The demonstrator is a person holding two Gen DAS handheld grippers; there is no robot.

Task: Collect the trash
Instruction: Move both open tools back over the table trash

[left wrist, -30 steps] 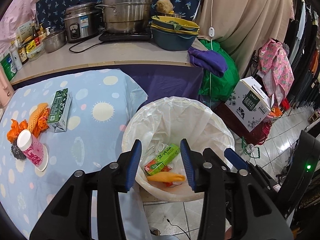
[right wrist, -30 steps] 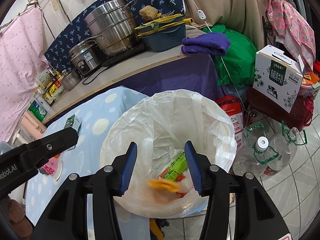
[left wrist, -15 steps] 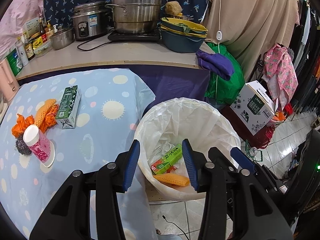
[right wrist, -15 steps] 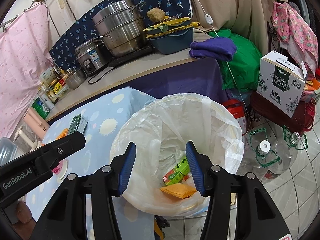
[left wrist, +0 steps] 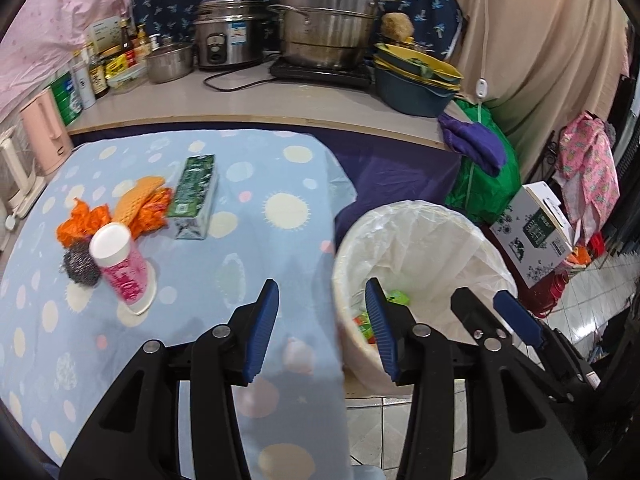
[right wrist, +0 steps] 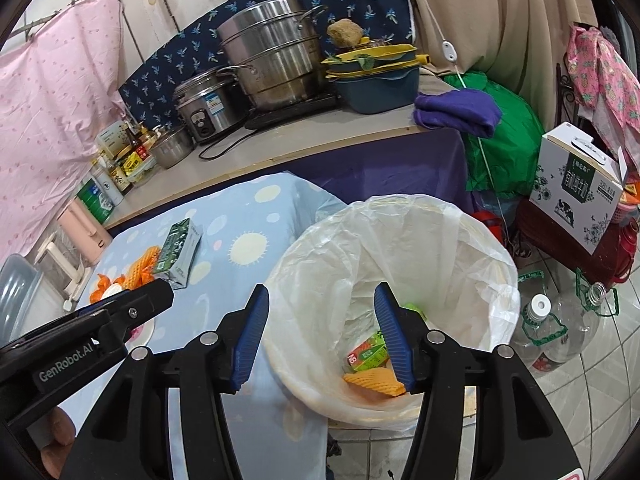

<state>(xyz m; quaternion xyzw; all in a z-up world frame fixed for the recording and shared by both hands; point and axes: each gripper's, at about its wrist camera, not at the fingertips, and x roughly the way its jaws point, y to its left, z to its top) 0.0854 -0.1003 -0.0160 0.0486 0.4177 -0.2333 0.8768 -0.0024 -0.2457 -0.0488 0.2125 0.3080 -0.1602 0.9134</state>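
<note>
In the left wrist view, the left gripper (left wrist: 322, 320) is held with jaws open and empty over the table (left wrist: 248, 240) edge; a carton (left wrist: 194, 196), cup (left wrist: 118, 264) and orange wrappers (left wrist: 86, 216) lie on it. In the right wrist view, the right gripper (right wrist: 320, 334) is held open and empty above the bin (right wrist: 440, 240), where trash (right wrist: 374, 382) lies.

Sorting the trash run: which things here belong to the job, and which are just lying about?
Job: bin, green carton, pink cup, orange wrappers, steel scourer.
Lying about: steamer pot, rice cooker, purple cloth, milk box.
</note>
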